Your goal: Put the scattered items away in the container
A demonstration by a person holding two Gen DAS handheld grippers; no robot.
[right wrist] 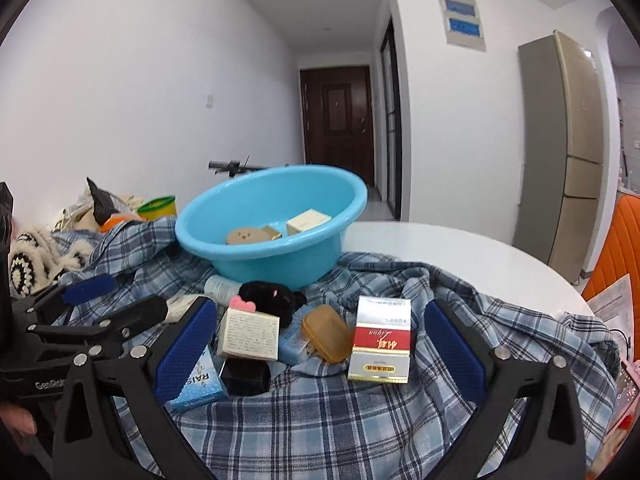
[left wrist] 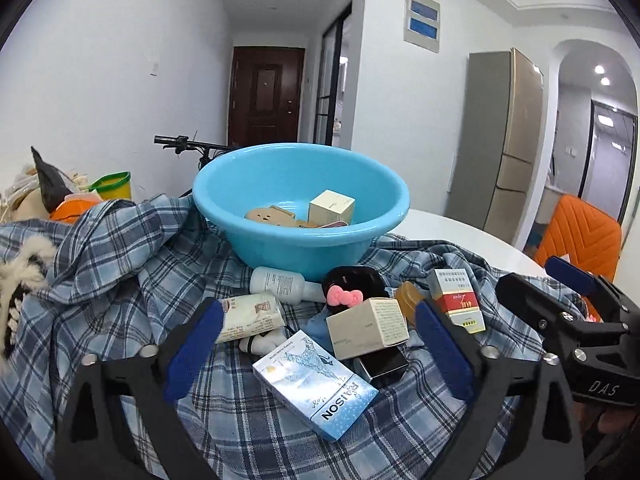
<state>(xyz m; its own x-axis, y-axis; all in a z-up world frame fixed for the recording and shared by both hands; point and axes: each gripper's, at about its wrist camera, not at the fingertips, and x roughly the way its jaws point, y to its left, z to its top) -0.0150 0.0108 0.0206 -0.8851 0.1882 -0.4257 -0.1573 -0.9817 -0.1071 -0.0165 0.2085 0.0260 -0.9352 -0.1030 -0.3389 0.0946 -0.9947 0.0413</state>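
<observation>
A blue basin (left wrist: 256,184) (right wrist: 200,216) stands on a plaid cloth and holds a cream box (left wrist: 331,206) and a brown bear-face item (right wrist: 244,236). In front lie a light-blue RAISON box (left wrist: 316,384), a beige box (left wrist: 368,320) (right wrist: 250,330), a red-and-white box (left wrist: 456,300) (right wrist: 380,340), an amber soap case (right wrist: 326,332), a white bottle (left wrist: 280,284), a tube (left wrist: 248,316) and a black hair clip with pink bow (left wrist: 352,284). My left gripper (left wrist: 320,344) is open over the RAISON box. My right gripper (right wrist: 320,344) is open, with the red-and-white box between its fingers.
The plaid cloth (left wrist: 120,264) (right wrist: 340,420) covers a white round table (right wrist: 460,248). A pile of bags, a knit item and a green-rimmed cup (left wrist: 114,186) sits at the left. An orange chair (left wrist: 576,232) stands at the right. The right gripper shows in the left wrist view (left wrist: 576,304).
</observation>
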